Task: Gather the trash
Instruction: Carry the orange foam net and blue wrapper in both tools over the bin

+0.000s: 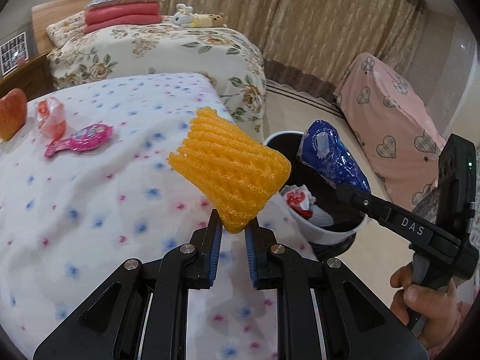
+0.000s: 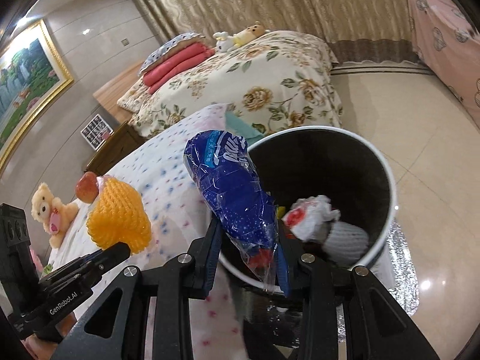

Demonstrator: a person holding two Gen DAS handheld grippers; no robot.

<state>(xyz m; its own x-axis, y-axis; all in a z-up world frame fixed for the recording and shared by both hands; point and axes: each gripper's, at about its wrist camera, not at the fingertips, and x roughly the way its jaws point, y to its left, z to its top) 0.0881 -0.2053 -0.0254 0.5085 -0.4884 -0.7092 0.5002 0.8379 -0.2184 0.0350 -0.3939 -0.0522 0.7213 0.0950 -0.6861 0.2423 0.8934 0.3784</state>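
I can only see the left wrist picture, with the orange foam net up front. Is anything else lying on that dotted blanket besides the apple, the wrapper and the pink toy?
Observer: Yes, a cream teddy bear sits just beyond the apple.
Visitor: What does the trash bin stand on?
Observer: The trash bin stands on a shiny silver mat.
Visitor: Anything on the walls?
Observer: A landscape painting in a gold frame hangs at the far left.
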